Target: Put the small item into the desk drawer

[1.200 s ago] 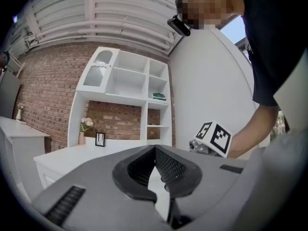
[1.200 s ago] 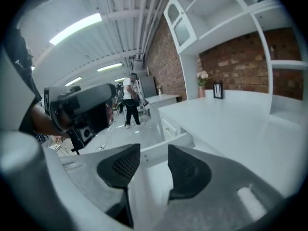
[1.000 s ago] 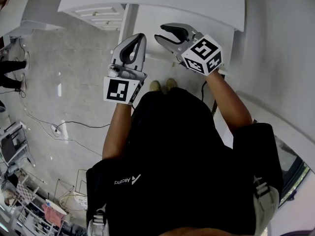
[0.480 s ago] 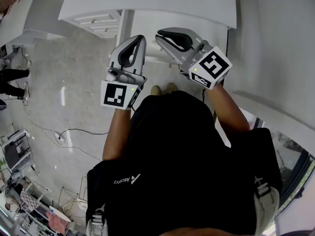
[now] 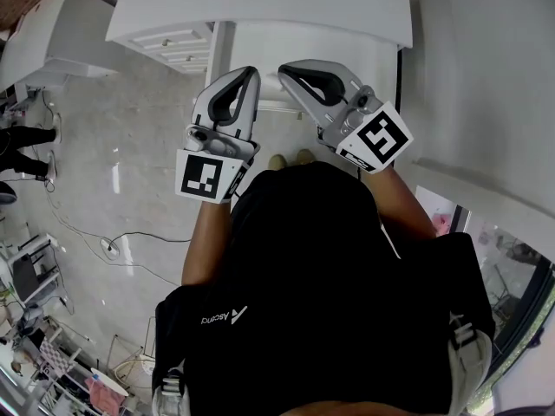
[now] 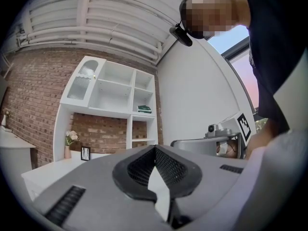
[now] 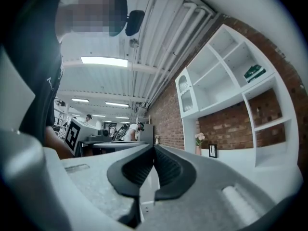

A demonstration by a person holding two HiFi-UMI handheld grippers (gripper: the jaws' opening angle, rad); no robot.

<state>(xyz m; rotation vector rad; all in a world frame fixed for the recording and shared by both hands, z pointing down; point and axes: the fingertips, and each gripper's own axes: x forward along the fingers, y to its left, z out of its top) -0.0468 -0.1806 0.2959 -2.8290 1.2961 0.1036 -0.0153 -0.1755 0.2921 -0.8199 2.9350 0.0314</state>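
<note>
While both tools are hovering level in front of the person's chest, I am seeing no load in either. The left gripper (image 5: 247, 74) is pinched fully together on nothing. The right gripper (image 5: 286, 68), whose jaws have just been closing, is meeting tip to tip with nothing between.

The small item is showing in no view, so I cannot tell whether it is already inside the drawer unit (image 5: 169, 37) at the far left, whose fronts are looking flush.

I am judging the main risk to be blindness. Both gripper cameras are staring over the desk (image 5: 260, 7) at the wall, so a reach down towards the drawers could clip the desk's near edge. The two tools are also riding just beside each other and could knock together. A cable (image 5: 139, 232) is trailing across the floor (image 5: 130, 146) to the left, a trip hazard.

The desk top is lying white and bare. Beyond it, white shelving (image 6: 115, 95) is standing against a brick wall (image 6: 29, 100), with flowers (image 6: 71, 138) and a small frame (image 6: 85, 153), and people (image 7: 127, 129) are working far off.
</note>
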